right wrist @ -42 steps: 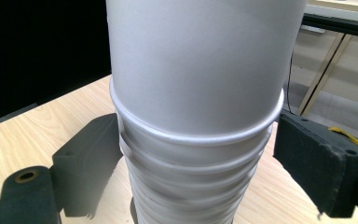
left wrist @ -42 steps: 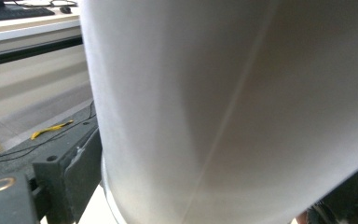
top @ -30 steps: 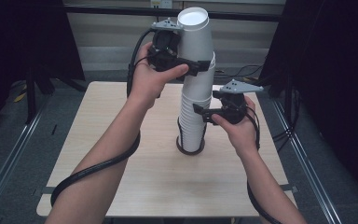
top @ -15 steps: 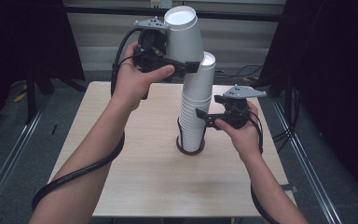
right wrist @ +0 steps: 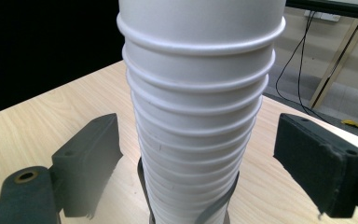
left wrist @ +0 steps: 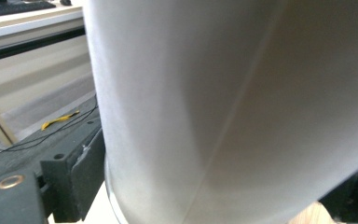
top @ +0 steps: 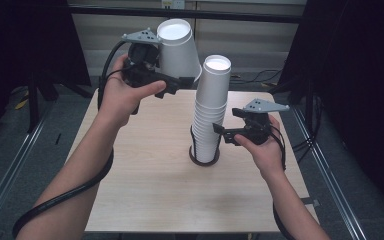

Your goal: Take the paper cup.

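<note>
So the left gripper (top: 182, 82) is holding a single white paper cup (top: 177, 47) up in the air, upside down, up and to the left of the stack. Its jaws are clamping the cup down near the rim, which is pointing at the counter (top: 145, 185), and in the left gripper view the cup wall (left wrist: 242, 107) is sitting right against the lens with a black jaw pressing on it at lower left.

The rest of the cups are sitting as a tall upside-down stack (top: 211, 110) in a dark ring holder (top: 203, 161) around the middle of the counter. The stack's long axis is running straight up, maybe leaning a hair.

The right gripper (top: 221, 133) is hanging low on the right side of the stack, pointing at it. In the right gripper view the stack (right wrist: 198, 116) is standing between the two jaws with a clear gap on each side, so they're spread and not gripping anything.

The bit that matters, I think: the lifted cup is sitting off to the left of the stack top and slightly higher, tilted a little. If it's getting set down somewhere, the left hand (top: 122, 95) is the one carrying it and there's bare counter below and left of it. The right hand (top: 265, 147) is the nearer one to the stack, and looks placed to steady it if another cup is coming off.
</note>
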Demonstrator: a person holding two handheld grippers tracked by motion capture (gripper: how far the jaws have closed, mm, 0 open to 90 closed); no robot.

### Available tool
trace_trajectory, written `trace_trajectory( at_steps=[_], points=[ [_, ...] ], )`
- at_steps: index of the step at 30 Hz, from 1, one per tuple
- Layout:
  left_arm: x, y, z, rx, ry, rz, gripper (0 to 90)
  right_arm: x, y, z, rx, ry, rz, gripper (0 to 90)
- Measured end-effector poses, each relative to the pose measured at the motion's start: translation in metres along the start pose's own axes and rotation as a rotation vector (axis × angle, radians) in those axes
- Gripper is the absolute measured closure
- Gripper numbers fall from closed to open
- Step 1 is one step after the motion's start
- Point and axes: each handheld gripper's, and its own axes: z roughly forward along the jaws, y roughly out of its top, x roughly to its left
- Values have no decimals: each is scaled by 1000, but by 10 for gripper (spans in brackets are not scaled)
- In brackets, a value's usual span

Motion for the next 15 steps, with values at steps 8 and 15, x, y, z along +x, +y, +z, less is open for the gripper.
trace_trajectory(
  at_steps=[8,15],
  points=[
    [7,-29,-11,81,4,28,114,-3,-14,-6,-3,24,15,140],
    [7,-57,-10,178,0,74,113,0,-23,-8,17,62,-8,140]
  ],
)
